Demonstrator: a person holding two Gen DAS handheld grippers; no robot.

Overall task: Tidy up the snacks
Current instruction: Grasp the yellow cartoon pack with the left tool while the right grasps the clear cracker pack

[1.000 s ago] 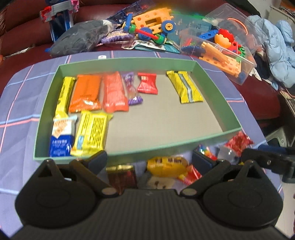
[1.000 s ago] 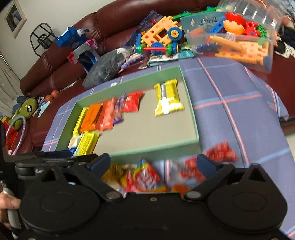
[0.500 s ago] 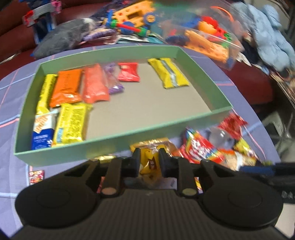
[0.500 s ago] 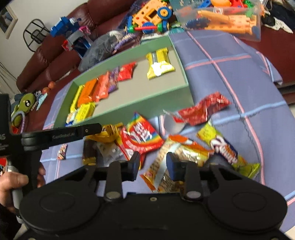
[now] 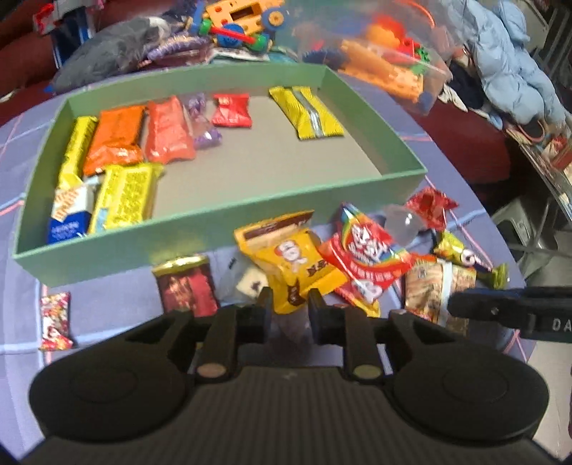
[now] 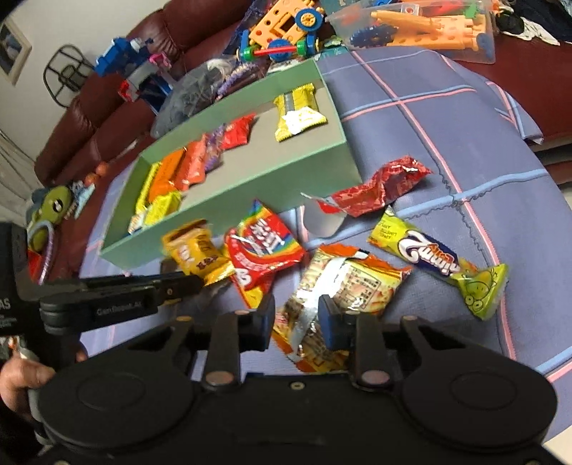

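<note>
The left gripper [image 5: 289,304] is closed on the corner of the yellow bag [image 5: 291,259]; the right gripper [image 6: 296,318] pinches the noodle pack [image 6: 343,286]. Lift both clear of the pile, then lower them into the free part of the green tray [image 5: 228,229] just behind.

The desk [image 6: 447,150] wears a purple checked cloth. Directly on it lie the green tray [image 5: 200,246] (shallow, open-topped), a loose heap of snack packets [image 6: 271,250] beside its near wall, and a toy bin [image 6: 429,32].
</note>
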